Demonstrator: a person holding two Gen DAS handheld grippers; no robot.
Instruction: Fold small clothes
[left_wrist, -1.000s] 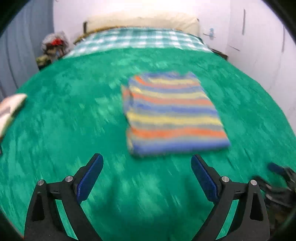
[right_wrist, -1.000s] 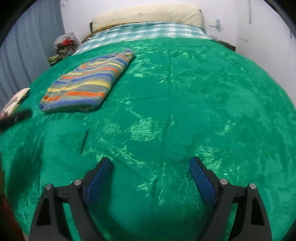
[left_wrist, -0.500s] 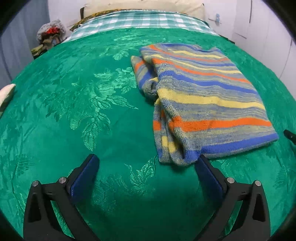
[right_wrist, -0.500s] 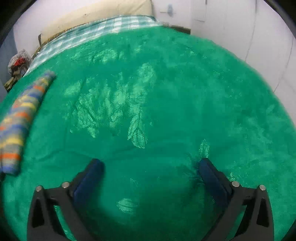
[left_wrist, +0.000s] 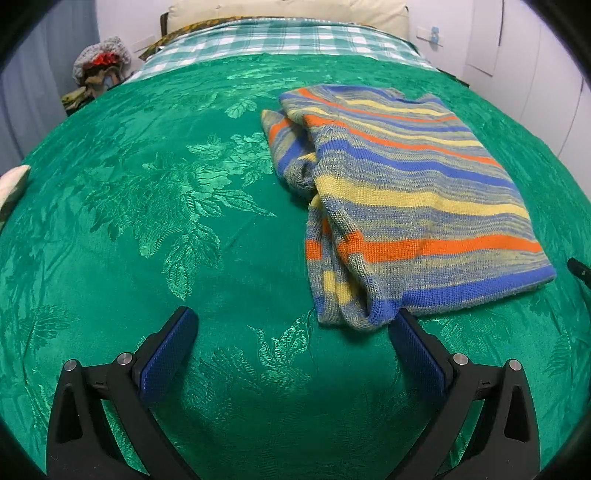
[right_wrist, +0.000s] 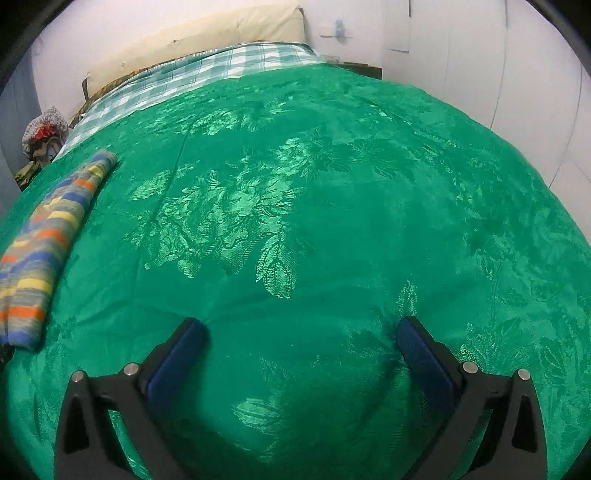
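A folded knit sweater (left_wrist: 406, 195) with blue, yellow, orange and grey stripes lies on the green bedspread (left_wrist: 166, 206). My left gripper (left_wrist: 293, 319) stands open low over the cover. Its right finger tip sits just at the sweater's near corner, and nothing is between the fingers. In the right wrist view the same sweater (right_wrist: 40, 240) shows edge-on at the far left. My right gripper (right_wrist: 301, 326) is open over bare green cover, well to the right of the sweater.
A checked sheet (left_wrist: 280, 40) and a cream pillow (left_wrist: 280, 9) lie at the bed's head. A heap of clothes (left_wrist: 99, 70) sits off the back left corner. A pale cloth (left_wrist: 13, 184) pokes in at the left edge. White walls bound the right side.
The left gripper came down and closer to the sweater, which now fills the right of its view. The right gripper swung away to the right, pushing the sweater to its view's left edge.
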